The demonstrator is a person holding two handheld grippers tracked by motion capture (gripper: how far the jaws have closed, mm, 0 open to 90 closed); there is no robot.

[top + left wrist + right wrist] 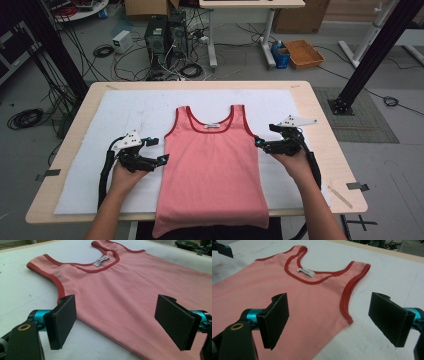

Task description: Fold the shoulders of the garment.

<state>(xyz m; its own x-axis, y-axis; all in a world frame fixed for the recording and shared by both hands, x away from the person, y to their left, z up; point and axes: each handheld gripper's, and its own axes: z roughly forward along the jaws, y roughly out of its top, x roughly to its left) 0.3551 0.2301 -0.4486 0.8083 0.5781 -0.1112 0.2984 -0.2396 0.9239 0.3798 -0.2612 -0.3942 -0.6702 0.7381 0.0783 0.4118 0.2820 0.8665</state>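
Note:
A pink tank top [212,165] with red trim lies flat, neck away from me, on a white sheet [125,115]; its hem hangs over the table's front edge. A small white label [212,126] sits inside the neckline. My left gripper [156,150] is open just off the top's left side edge, below the armhole. In the left gripper view the gripper [117,320] straddles that side edge of the top [125,285]. My right gripper [265,136] is open beside the right armhole. In the right gripper view the gripper [329,320] frames the armhole's lower corner of the top [307,297].
The sheet covers most of a light wooden table [320,125]. On the floor beyond stand computer towers [165,35], loose cables [190,70] and an orange crate [303,53]. Black frame posts [370,55] rise at both sides.

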